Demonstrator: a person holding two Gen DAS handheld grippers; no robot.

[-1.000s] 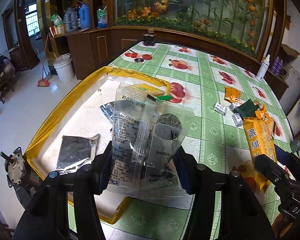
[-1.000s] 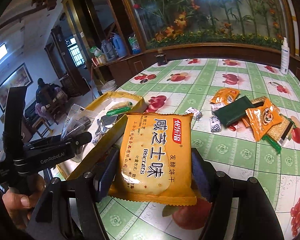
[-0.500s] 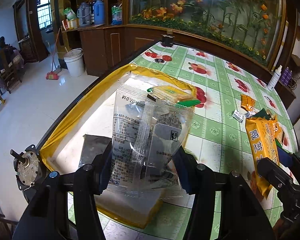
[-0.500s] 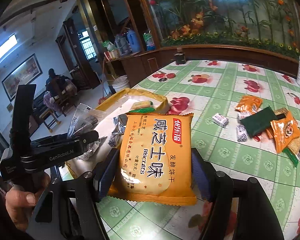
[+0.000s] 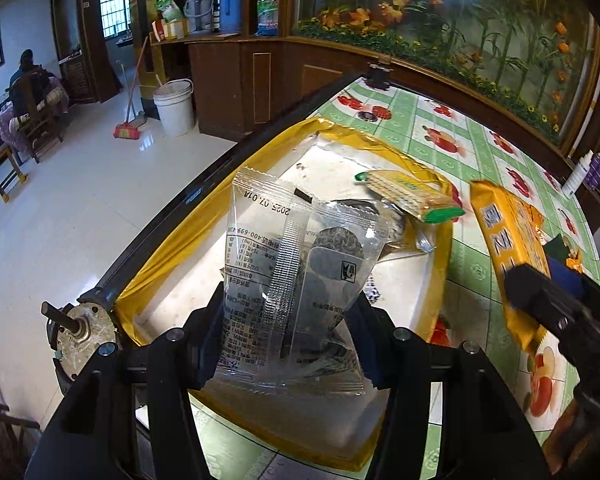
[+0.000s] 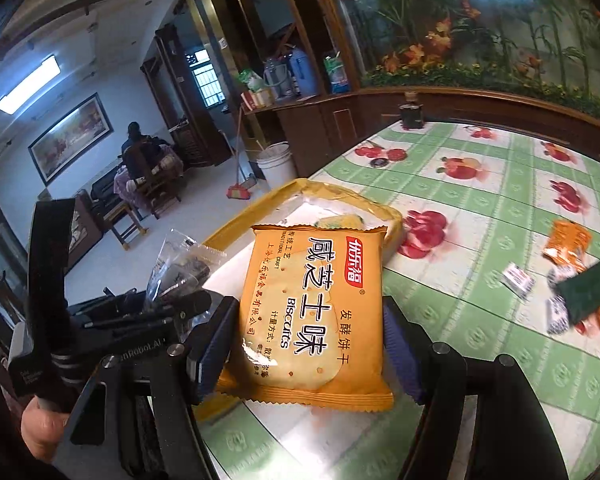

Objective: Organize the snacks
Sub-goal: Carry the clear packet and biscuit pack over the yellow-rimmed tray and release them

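Left wrist view shows the left tool (image 5: 290, 344) clamped on a clear plastic snack packet with dark contents (image 5: 296, 276), now hanging above the interior of the shallow yellow-rimmed tray (image 5: 172, 248), where a second ago it hung nearer the tray's near edge. A green-ended cracker pack (image 5: 412, 196) already lies in the tray. From the right wrist view, the right tool (image 6: 310, 350) grips the orange rectangular biscuit packet with Chinese lettering (image 6: 312, 308), which has travelled from over the green checked fruit-print surface (image 6: 480, 208) to the tray's near corner, just beside the left tool. Several loose snacks (image 6: 568, 242) remain well apart on the surface. Both packets seem nearly placed for release into the tray; more would follow.
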